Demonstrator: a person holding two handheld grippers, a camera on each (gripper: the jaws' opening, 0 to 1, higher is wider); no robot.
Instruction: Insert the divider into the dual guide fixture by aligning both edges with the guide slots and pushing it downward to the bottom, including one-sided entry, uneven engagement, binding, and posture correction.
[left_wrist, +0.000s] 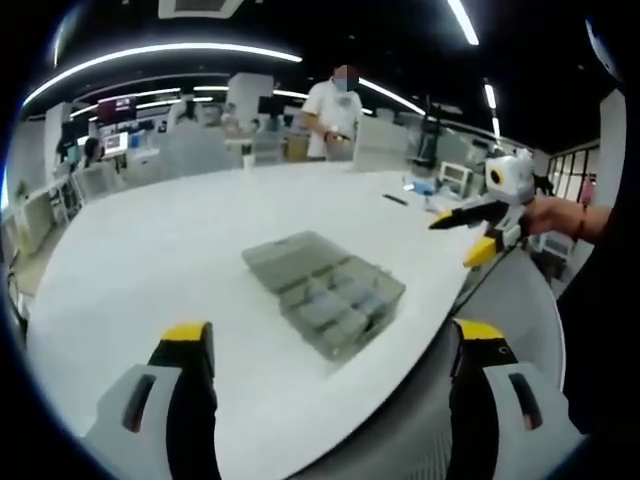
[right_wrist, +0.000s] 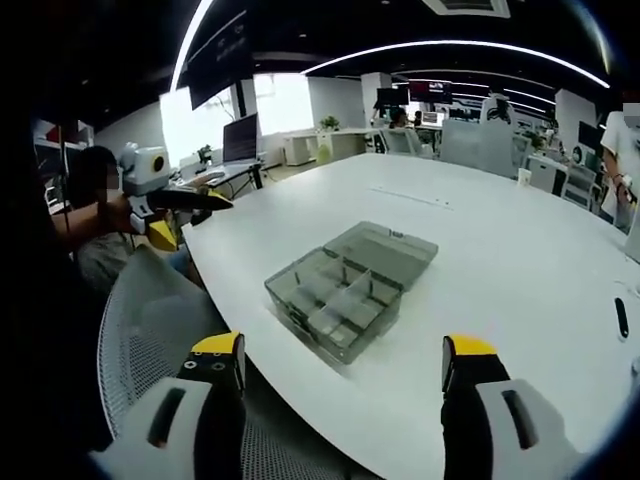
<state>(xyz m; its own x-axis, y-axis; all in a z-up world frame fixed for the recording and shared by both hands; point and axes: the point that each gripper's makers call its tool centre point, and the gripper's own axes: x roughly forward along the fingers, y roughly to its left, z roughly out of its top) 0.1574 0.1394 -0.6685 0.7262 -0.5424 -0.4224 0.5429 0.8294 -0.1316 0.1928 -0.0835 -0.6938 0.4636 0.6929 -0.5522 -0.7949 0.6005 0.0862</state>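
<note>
A clear grey compartment box (left_wrist: 335, 300) (right_wrist: 335, 300) lies on the white table (left_wrist: 150, 250) (right_wrist: 520, 250), its lid folded out flat beside it. Thin dividers stand in its compartments. In the left gripper view, my left gripper (left_wrist: 332, 332) hovers short of the table's near edge, jaws wide apart and empty. The right gripper (left_wrist: 478, 225), held by a hand, hangs in the air off to the right. In the right gripper view, my right gripper (right_wrist: 343, 347) is open and empty, well back from the box. The left gripper (right_wrist: 175, 205) floats at the far left.
A mesh chair back (left_wrist: 400, 430) (right_wrist: 150, 320) stands between me and the table's edge. A black pen (left_wrist: 395, 199) (right_wrist: 621, 317) lies on the far side of the table. A person in a white shirt (left_wrist: 333, 110) stands beyond the table. Desks and monitors fill the background.
</note>
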